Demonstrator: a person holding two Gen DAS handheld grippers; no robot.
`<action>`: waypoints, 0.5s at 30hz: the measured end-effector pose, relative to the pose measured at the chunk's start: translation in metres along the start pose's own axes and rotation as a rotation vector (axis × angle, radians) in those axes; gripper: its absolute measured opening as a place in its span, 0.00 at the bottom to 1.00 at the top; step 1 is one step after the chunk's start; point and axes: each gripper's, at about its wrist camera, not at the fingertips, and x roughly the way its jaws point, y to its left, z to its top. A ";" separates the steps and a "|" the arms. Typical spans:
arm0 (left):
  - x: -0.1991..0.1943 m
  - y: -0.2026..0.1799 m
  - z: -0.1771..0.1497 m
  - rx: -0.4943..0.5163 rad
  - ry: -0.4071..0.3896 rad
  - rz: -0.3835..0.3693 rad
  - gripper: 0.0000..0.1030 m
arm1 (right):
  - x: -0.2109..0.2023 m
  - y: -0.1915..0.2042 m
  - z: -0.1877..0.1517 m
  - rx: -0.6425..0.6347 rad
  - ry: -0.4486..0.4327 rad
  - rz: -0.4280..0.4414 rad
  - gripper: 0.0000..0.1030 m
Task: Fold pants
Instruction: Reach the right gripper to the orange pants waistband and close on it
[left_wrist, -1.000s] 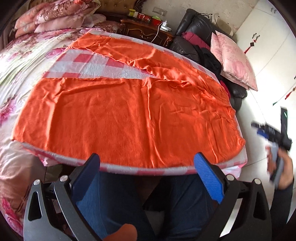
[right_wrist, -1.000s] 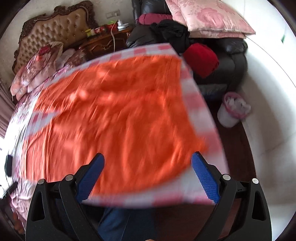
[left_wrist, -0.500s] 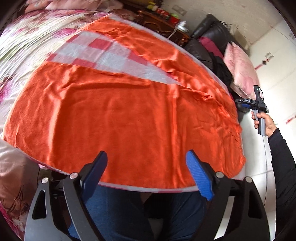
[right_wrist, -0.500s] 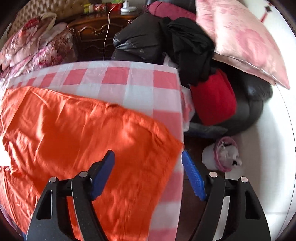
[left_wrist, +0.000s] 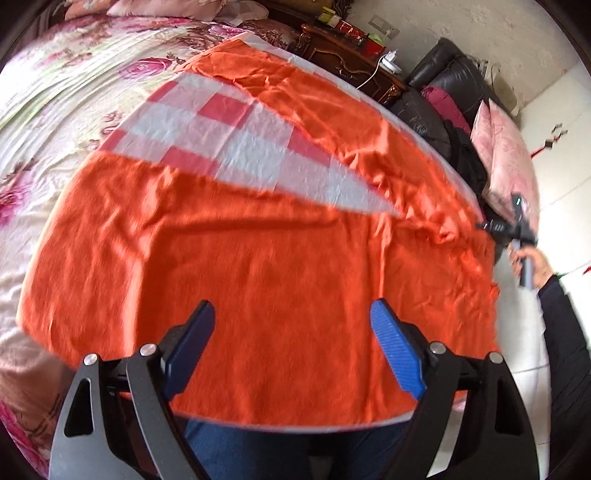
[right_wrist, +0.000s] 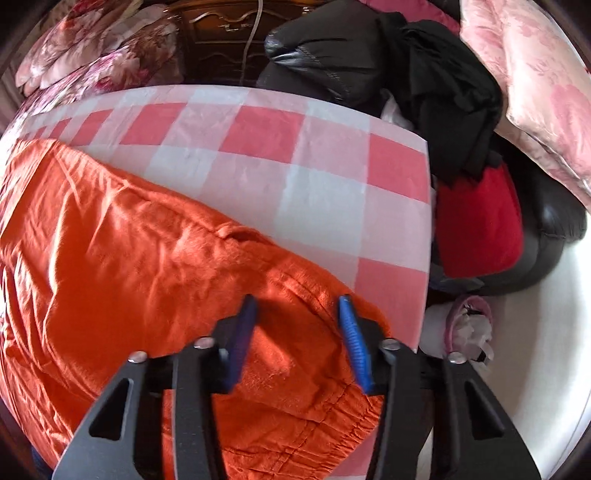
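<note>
Orange pants lie spread flat on the checked table, legs apart.

The pants (left_wrist: 258, 258) cover most of the red and white table (right_wrist: 295, 155). The left claw (left_wrist: 291, 325) is wide open above the near leg and holds nothing. The right claw (right_wrist: 297, 306) is open over the gathered waist end near the table corner, its blue fingers (right_wrist: 352, 339) close to the cloth, gripping nothing.
</note>
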 end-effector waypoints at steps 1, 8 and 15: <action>0.001 -0.001 0.008 -0.009 -0.001 -0.018 0.83 | -0.002 0.000 0.000 0.006 -0.003 -0.004 0.19; 0.017 0.005 0.118 -0.117 -0.069 -0.056 0.71 | -0.074 0.018 -0.027 0.057 -0.209 0.010 0.11; 0.073 0.051 0.245 -0.406 -0.075 -0.179 0.54 | -0.185 0.067 -0.092 -0.040 -0.416 0.128 0.11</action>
